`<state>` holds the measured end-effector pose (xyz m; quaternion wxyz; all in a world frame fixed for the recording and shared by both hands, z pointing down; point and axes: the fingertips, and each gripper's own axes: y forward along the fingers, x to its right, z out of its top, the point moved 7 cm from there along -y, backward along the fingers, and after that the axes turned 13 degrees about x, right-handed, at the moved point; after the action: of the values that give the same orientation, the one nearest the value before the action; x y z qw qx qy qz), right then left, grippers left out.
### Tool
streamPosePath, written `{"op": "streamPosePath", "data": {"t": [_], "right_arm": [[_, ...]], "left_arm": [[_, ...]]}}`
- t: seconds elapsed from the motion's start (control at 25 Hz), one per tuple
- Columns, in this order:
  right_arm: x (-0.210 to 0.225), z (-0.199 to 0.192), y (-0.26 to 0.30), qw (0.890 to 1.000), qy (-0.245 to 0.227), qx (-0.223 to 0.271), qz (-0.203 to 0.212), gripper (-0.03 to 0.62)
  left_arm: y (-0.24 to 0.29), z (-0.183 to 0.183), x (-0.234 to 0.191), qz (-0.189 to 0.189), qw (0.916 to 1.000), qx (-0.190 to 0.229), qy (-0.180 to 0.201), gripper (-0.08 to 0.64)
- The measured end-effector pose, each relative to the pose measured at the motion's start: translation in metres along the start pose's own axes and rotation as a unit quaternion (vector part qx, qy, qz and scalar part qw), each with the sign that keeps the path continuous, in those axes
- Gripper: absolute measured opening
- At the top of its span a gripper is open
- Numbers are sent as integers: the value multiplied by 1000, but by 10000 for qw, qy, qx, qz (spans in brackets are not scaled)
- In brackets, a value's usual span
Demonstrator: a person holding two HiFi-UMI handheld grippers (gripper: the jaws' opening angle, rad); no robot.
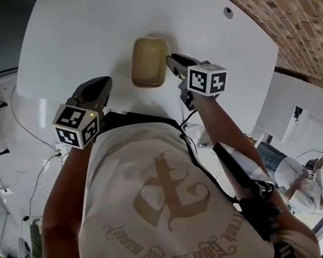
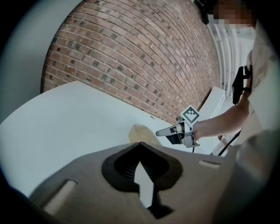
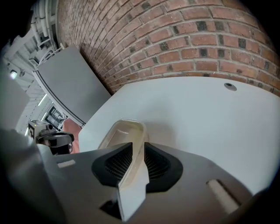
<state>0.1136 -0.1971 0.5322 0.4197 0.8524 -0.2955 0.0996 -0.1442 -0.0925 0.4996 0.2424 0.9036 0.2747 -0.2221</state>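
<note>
beige container (image 1: 149, 61) on white table (image 1: 104, 20) by brick wall (image 1: 287, 6).

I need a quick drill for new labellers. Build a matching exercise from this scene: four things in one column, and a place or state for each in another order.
Things:
1. beige rounded plastic container
2. left tool
3. right tool
4. small round grey fitting

Places or states:
A. set in the table top near its far right edge
B. closed on the container's right rim
C. lies on the white table between the two tools
D. jaws together with nothing between them, apart from the container on its left

Pairs: 1-C, 2-D, 3-B, 4-A
</note>
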Motion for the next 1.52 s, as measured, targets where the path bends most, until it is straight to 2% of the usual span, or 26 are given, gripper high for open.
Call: {"op": "streamPosePath", "data": {"t": [0.32, 0.68, 1.0, 1.52], "right_arm": [[-2, -11, 6, 9977, 542, -398, -60, 89], [3, -7, 7, 9949, 969, -274, -67, 54], [4, -7, 2, 9952, 965, -169, -39, 49], [-4, -8, -29, 9951, 946, 290, 15, 44]], "left_arm": [[-5, 4, -6, 54, 10000, 30, -65, 3], [0, 9, 1, 36, 10000, -5, -5, 3], [-7, 3, 12, 58, 10000, 10, 38, 3], [-35, -14, 31, 86, 9998, 94, 162, 3]]}}
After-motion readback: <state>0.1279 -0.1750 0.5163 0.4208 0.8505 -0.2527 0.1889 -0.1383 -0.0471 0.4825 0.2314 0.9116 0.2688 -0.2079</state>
